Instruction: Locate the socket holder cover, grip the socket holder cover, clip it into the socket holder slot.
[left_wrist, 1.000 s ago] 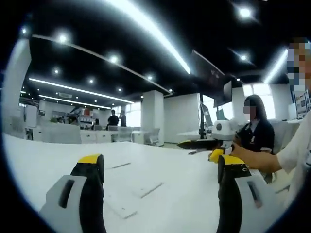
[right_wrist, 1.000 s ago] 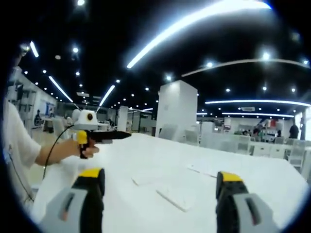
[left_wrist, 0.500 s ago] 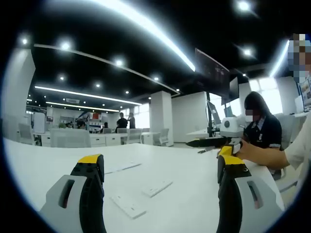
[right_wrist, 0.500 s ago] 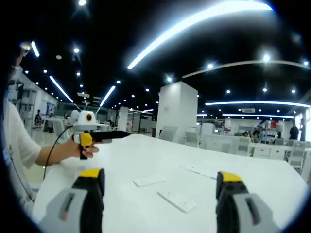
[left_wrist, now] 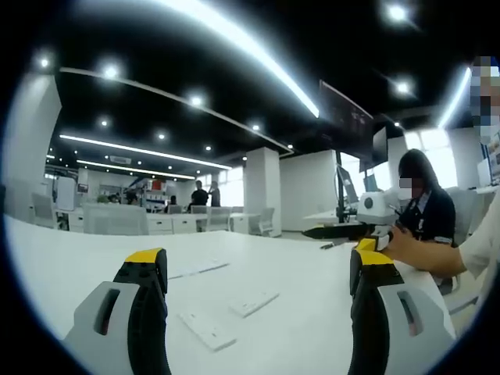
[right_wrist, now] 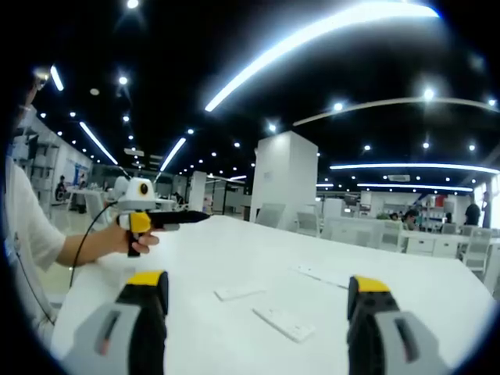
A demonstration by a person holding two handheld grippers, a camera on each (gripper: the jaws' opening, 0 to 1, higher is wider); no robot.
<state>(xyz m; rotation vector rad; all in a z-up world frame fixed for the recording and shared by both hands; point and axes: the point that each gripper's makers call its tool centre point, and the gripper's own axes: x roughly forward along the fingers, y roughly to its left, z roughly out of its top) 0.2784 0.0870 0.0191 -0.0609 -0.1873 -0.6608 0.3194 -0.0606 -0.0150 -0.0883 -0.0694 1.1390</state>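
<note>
Three flat white plastic pieces lie on the white table (left_wrist: pixel 70 266). In the left gripper view they are a long plate (left_wrist: pixel 207 330), a shorter plate (left_wrist: pixel 254 303) and a thin strip (left_wrist: pixel 199 268). The right gripper view has the same pieces: a long plate (right_wrist: pixel 283 323), a short plate (right_wrist: pixel 240 292) and a strip (right_wrist: pixel 320 273). Which one is the socket holder cover I cannot tell. My left gripper (left_wrist: pixel 258 269) is open above the table, short of the plates and holding nothing. My right gripper (right_wrist: pixel 258 285) is also open and holds nothing.
A hand (left_wrist: pixel 406 242) holds the right gripper (left_wrist: pixel 344 230) at the right of the left gripper view. The left gripper (right_wrist: pixel 156 219) is at the left of the right gripper view. A seated person (left_wrist: pixel 422 207) is beyond the table. Desks and chairs stand far behind.
The left gripper's camera has shifted a little, bringing the plates into clearer sight. The right gripper view is nearly the same. The plates lie where they were and both grippers stay open.
</note>
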